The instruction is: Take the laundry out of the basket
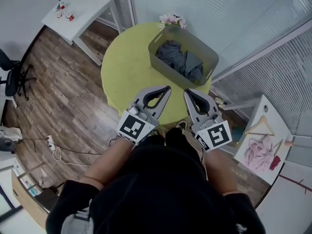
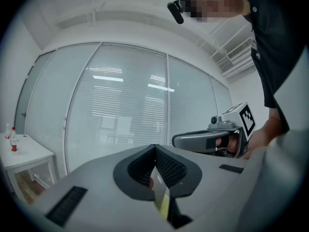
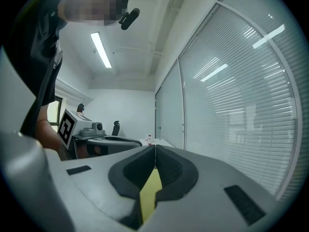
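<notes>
Head view: left claw (image 1: pixel 167 88) and right claw (image 1: pixel 187 92) pinched shut, empty.
Laundry (image 1: pixel 181 58) in the basket (image 1: pixel 154 52) lies ahead of your right claw, the nearer one, heaped far-left to near-right.

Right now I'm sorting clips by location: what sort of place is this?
Likely an office room: glass partition walls with blinds, a black swivel chair and a white desk, with a grey laundry basket on a round yellow table.
</notes>
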Available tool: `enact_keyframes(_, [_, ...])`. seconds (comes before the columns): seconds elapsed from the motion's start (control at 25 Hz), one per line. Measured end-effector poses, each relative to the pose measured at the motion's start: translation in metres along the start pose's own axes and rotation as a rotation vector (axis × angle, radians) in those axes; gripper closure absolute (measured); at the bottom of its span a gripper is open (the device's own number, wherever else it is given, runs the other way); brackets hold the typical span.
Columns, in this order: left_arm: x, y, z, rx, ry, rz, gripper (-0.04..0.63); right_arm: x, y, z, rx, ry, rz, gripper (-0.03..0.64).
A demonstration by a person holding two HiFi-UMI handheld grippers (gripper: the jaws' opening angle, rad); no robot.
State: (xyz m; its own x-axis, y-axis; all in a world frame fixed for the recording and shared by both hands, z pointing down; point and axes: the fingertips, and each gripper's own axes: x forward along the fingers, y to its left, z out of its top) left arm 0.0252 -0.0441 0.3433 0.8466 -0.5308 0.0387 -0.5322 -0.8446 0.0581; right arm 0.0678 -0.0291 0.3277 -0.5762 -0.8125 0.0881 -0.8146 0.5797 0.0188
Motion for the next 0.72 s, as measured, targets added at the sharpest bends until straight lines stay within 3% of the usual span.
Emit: enact_keyframes(0.72, [0.069,0.046,-0.012,0.009,0.005,0.066,0.592,0.045,-0.083,-0.021,0.003,0.049,0.062,0.594])
